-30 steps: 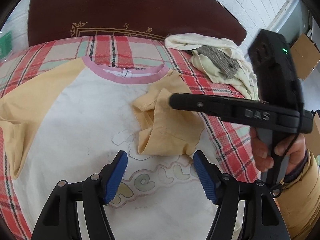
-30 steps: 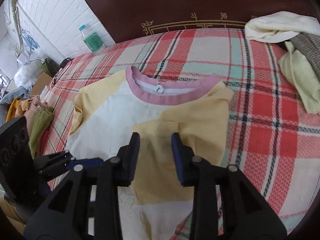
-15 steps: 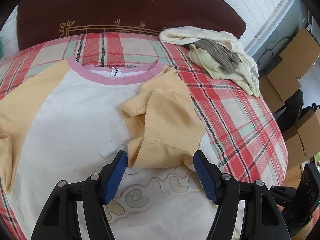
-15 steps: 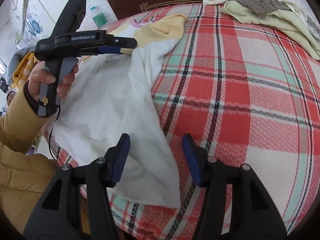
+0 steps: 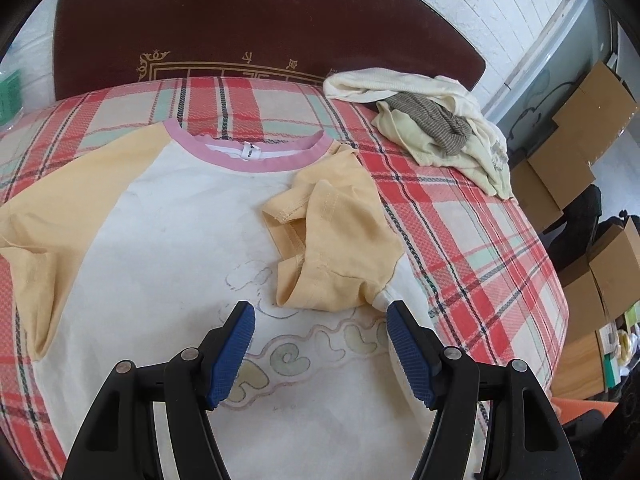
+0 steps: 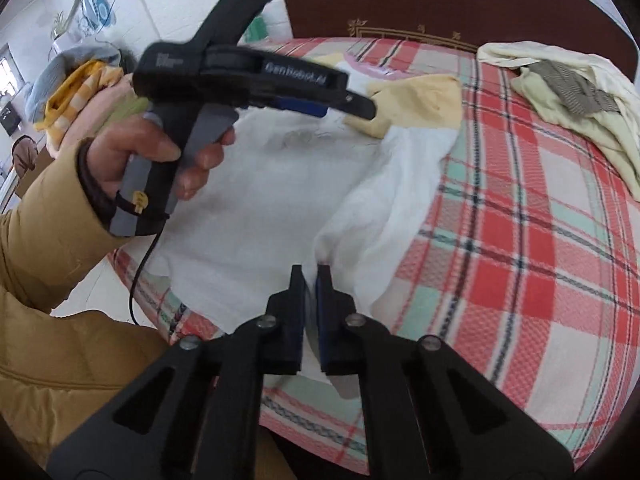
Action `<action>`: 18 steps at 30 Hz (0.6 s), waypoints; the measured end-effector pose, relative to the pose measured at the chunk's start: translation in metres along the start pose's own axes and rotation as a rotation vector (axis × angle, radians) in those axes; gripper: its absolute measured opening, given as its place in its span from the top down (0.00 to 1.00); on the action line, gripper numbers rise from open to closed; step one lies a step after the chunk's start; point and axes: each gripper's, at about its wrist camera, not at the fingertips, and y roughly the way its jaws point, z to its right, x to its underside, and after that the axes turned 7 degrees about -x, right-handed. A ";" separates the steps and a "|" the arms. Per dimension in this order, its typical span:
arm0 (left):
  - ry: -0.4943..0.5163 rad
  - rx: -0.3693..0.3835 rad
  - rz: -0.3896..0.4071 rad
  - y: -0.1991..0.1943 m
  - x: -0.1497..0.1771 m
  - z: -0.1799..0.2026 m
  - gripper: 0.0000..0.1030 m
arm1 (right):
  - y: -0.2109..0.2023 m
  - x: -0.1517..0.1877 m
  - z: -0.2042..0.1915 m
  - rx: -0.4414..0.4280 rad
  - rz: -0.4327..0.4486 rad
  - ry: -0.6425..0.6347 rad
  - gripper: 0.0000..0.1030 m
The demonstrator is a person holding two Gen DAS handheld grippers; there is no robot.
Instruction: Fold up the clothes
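A white T-shirt [image 5: 160, 220] with yellow sleeves and a pink collar lies flat on the plaid bedspread [image 5: 480, 240]. Its right sleeve [image 5: 340, 240] is folded in over the chest. My left gripper [image 5: 320, 320] hovers open above the printed chest, with nothing between its blue pads. In the right wrist view the same gripper [image 6: 352, 106] shows from the side, held by a hand [image 6: 160, 148] in a tan sleeve. My right gripper [image 6: 311, 276] is shut on a pinch of the T-shirt's white edge [image 6: 332, 240] near the bed's front side.
A pile of cream and grey clothes [image 5: 440, 128] lies at the bed's far right corner. The dark headboard [image 5: 260, 20] stands behind. Cardboard boxes [image 5: 580, 140] are stacked beyond the right edge. More folded clothes [image 6: 88, 80] sit off the bed's left side.
My right gripper swung away from the folded sleeve to the shirt's lower edge and closed on the white fabric. It has left the left wrist view. The left gripper stayed open over the chest.
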 end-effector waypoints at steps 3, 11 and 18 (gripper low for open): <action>0.015 0.001 0.000 -0.006 0.006 -0.001 0.32 | 0.023 0.006 -0.007 -0.020 -0.056 0.015 0.77; 0.089 0.037 -0.004 -0.011 0.022 0.022 0.32 | -0.017 0.023 0.009 -0.143 0.049 0.091 0.77; 0.212 0.045 -0.036 0.000 0.040 0.059 0.31 | -0.012 0.038 0.017 -0.085 0.017 0.129 0.77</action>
